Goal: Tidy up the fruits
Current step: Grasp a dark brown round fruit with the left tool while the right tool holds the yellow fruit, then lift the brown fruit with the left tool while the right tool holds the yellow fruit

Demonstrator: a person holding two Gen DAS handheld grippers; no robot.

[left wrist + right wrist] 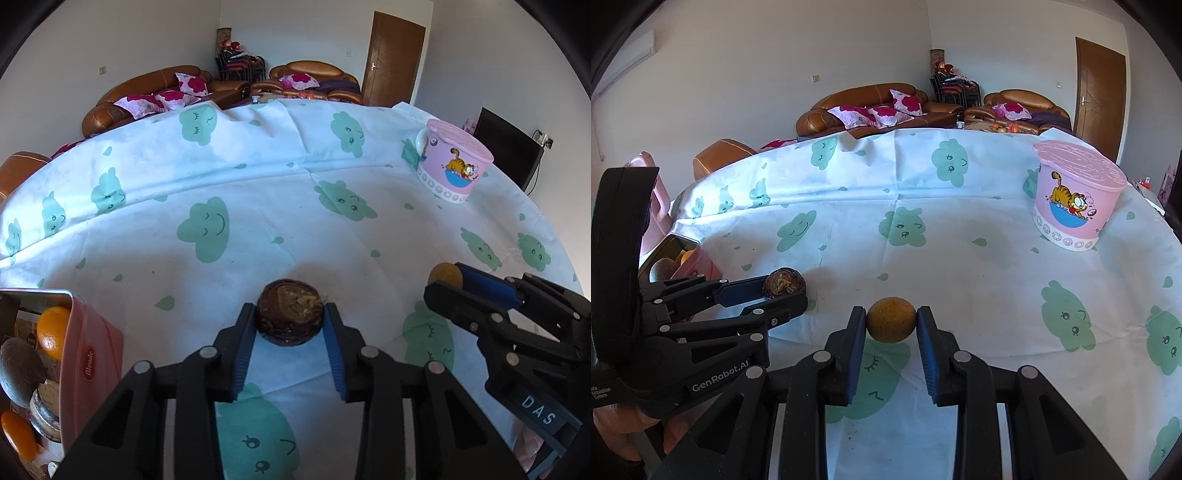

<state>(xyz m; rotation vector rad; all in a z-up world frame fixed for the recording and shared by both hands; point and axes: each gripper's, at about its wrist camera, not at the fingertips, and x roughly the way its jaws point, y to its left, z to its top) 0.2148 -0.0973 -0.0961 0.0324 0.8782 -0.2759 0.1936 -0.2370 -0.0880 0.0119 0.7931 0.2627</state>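
The left tongs (290,325) pinch a dark brown round fruit (289,317) between their blue pads, and the fruit rests low on the bench cloth. No earlier picture is given, so only this grip can be told. The right tongs (891,323) are pressed on a small yellow-brown round fruit (891,319), which sits just above the cloth between the two fingertips. In each wrist view the other tongs appear at the side with their fruit.

The bench (960,258) is covered with a white cloth with green cloud faces. At its far right stands a pink tub (1075,199) with a cartoon cat and a pink lid on it. At the left edge, near the left tongs, is a pink tin box (88,354), open, with oranges (51,330) and a grey-brown fruit (20,371) inside. The two held fruits are near each other, not touching.
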